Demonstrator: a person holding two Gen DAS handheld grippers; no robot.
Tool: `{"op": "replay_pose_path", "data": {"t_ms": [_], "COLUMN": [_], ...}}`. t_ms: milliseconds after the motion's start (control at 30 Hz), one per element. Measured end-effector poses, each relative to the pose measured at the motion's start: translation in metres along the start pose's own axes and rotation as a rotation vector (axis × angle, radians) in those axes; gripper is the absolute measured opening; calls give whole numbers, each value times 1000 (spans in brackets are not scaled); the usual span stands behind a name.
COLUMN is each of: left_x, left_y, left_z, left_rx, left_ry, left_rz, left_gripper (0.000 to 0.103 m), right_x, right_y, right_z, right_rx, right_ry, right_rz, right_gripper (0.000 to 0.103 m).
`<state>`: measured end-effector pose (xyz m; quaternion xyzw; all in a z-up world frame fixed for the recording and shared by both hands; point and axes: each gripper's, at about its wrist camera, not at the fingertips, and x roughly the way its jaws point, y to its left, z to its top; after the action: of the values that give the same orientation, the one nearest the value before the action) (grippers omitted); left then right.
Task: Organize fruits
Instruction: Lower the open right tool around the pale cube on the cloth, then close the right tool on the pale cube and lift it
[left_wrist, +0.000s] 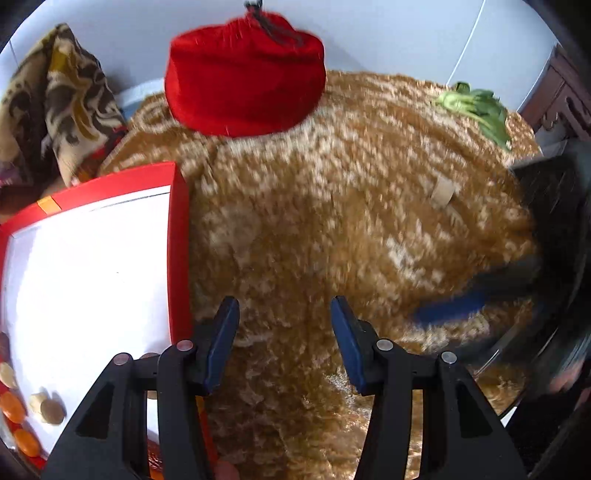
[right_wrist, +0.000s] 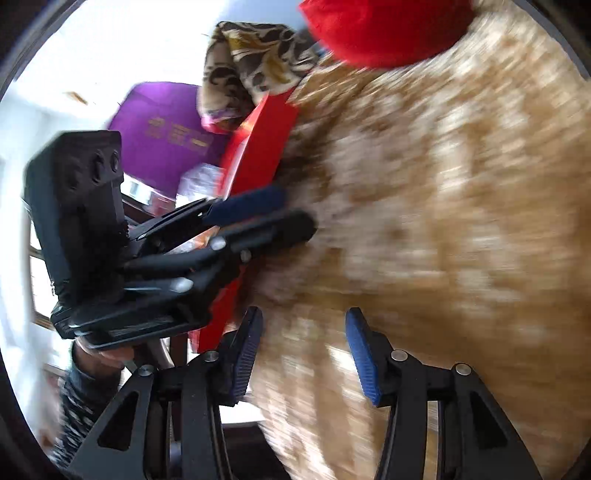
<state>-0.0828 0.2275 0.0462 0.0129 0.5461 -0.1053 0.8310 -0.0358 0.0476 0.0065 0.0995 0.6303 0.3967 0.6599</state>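
The red tray (left_wrist: 177, 221) lies at one edge of the shaggy rug (left_wrist: 332, 221), and the fruits (left_wrist: 22, 424), small orange and pale pieces, sit bunched in its near corner, likely dropped there to keep them together. The left gripper (left_wrist: 284, 332) hangs beside the tray over rug, jaws spread, nothing between them. The right gripper (right_wrist: 303, 354) is further from the tray, jaws apart and empty. Greens (left_wrist: 476, 107) lie across the rug, far from the tray.

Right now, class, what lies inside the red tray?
In the red tray, a few small orange and beige pieces sit at its near corner on a white floor. The left hand-held gripper hides that corner's right end.
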Motion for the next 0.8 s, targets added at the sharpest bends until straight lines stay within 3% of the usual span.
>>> {"op": "replay_pose_path", "data": {"t_ms": [100, 300, 400, 500, 600, 733, 800], "left_x": [4, -10, -22, -27, -32, -45, -55], "left_y": [-8, -33, -52, -62, -67, -68, -54], "left_z": [-4, 5, 5, 1, -4, -16, -29], "left_rx": [16, -23, -66, -135, -192, -276, -364], "left_ry": [-3, -36, -108, -126, -138, -186, -208], "left_rz": [54, 271, 243, 206, 167, 173, 201], "left_gripper": [50, 51, 51, 51, 51, 51, 51], "right_x": [-48, -135, -127, -109, -97, -81, -79], "right_y": [-21, -80, -97, -94, -85, -81, -83], "right_z": [-3, 16, 30, 35, 40, 47, 48], "right_rx": [-3, 135, 148, 120, 86, 55, 46], "right_ry": [-33, -269, -169, -136, -143, -133, -141], "right_rz": [-113, -251, -285, -305, -319, -370, -384], "right_gripper": [50, 52, 53, 53, 53, 53, 53]}}
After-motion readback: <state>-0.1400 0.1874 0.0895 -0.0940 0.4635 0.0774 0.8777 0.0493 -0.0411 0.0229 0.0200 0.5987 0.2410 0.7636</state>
